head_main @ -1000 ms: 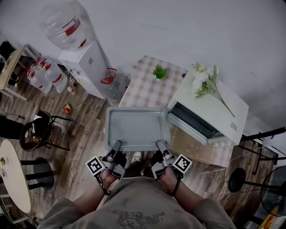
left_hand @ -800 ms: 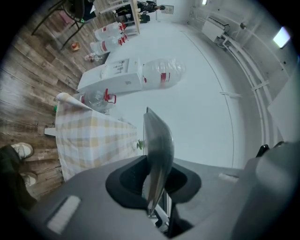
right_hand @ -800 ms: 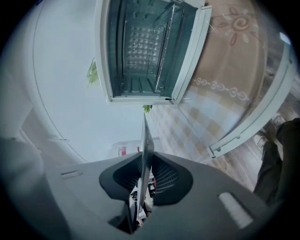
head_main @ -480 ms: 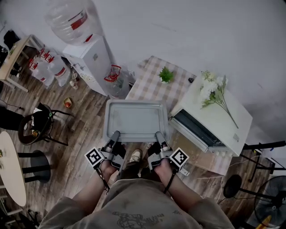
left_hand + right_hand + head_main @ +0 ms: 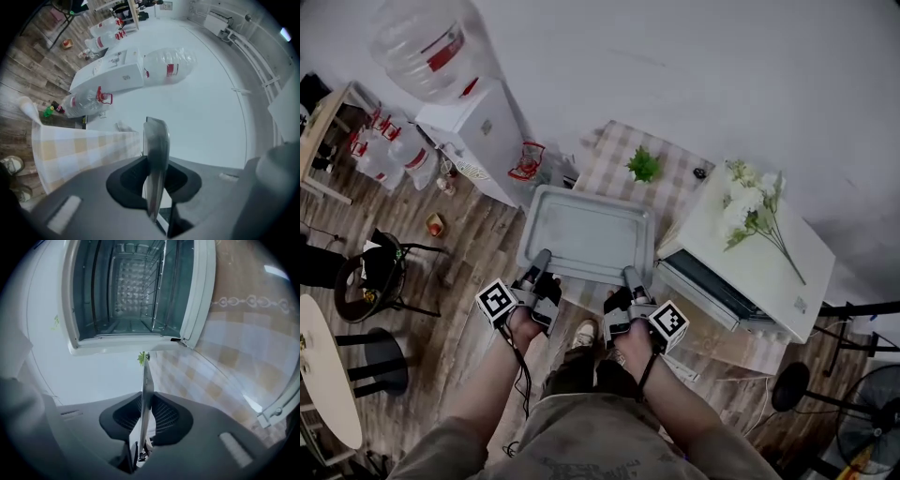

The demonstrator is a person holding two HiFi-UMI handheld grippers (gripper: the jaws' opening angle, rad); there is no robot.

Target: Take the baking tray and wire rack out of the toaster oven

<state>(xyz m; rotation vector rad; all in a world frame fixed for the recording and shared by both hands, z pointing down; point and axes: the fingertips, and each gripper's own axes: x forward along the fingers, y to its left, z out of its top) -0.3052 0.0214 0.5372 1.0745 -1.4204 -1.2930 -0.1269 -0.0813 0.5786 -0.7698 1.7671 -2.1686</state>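
A grey baking tray [image 5: 586,234] hangs level over the left part of the checked table [image 5: 623,150], left of the white toaster oven [image 5: 759,258]. My left gripper [image 5: 541,264] is shut on the tray's near rim at its left, and my right gripper [image 5: 630,278] is shut on the same rim at its right. In each gripper view the rim shows edge-on between the pads, as tray rim [image 5: 156,154] and tray rim [image 5: 146,394]. The oven's door [image 5: 701,286] is down. The right gripper view looks into the oven cavity [image 5: 133,291]; wire rails show there, but I cannot make out the rack.
A small green plant [image 5: 643,166] stands on the table beyond the tray. White flowers [image 5: 750,208] lie on the oven's top. A water dispenser [image 5: 473,136] with a large bottle stands left of the table, spare bottles [image 5: 389,150] beside it. A chair [image 5: 366,272] is at far left.
Both grippers have carried the tray away from my body and further over the checked table, off to the left of the open oven door. Their hold on the rim is unchanged.
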